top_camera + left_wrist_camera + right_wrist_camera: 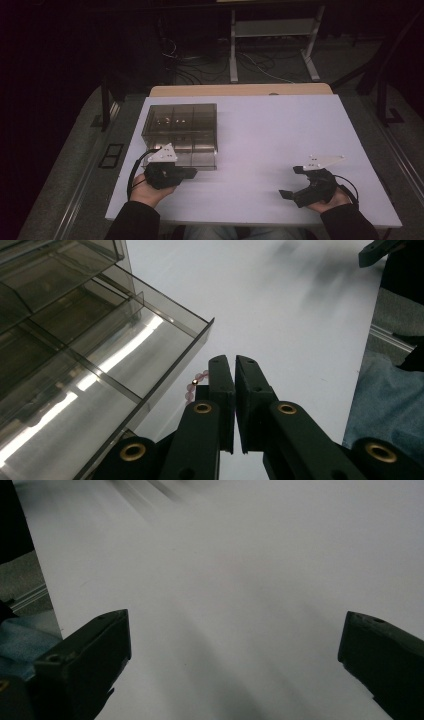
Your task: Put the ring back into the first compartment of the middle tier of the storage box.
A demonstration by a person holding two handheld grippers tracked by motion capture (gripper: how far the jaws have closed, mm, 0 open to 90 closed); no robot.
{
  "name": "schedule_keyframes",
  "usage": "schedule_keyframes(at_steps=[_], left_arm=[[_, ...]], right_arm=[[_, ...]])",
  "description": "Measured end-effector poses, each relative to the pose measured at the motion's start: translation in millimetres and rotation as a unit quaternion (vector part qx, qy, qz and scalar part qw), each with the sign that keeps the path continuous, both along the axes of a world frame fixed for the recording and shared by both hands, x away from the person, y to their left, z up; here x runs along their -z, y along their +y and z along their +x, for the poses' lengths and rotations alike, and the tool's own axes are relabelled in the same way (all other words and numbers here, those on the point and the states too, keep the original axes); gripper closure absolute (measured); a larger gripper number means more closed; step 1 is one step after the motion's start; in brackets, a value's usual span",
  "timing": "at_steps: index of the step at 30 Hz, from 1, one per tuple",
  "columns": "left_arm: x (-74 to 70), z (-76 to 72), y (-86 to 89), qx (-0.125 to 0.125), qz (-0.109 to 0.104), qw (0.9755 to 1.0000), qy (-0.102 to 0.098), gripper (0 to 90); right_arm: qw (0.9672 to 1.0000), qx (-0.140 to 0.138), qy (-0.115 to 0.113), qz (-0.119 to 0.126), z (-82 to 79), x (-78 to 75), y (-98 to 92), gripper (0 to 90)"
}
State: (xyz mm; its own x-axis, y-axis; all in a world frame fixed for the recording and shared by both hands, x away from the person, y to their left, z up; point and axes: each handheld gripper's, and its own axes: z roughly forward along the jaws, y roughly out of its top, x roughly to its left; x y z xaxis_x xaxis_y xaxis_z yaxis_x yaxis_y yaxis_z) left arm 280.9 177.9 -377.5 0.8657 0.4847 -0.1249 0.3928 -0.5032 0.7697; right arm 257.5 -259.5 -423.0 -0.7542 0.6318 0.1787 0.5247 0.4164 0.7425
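Observation:
My left gripper (193, 173) hovers just in front of the near edge of a smoky clear compartment box (181, 145), pointing right. In the left gripper view its jaws (235, 361) stand pressed almost together, and a short string of pink beads (196, 384) curls out beside the left one, so it looks shut on the bead string. The box's corner (197, 332) lies close beside the beads. At the right front of the white table (270, 125), my right gripper (291, 181) is open with nothing between its jaws (235, 627).
Small shiny items (169, 120) lie in a back compartment of the box. A person's hand holds each gripper from the near table edge. Beyond the table are a wooden ledge (240, 90), a white frame (272, 45) and floor cables (200, 65).

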Motion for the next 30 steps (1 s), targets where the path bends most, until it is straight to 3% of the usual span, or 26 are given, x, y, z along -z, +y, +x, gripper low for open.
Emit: schedule_keyframes(at_steps=[30], left_arm=[[-16.3,2.0,35.1,-0.049,-0.037,0.998,-0.015,85.6]], right_arm=[[1.0,-0.001,0.001,0.0,-0.4,0.0,0.1,0.0]])
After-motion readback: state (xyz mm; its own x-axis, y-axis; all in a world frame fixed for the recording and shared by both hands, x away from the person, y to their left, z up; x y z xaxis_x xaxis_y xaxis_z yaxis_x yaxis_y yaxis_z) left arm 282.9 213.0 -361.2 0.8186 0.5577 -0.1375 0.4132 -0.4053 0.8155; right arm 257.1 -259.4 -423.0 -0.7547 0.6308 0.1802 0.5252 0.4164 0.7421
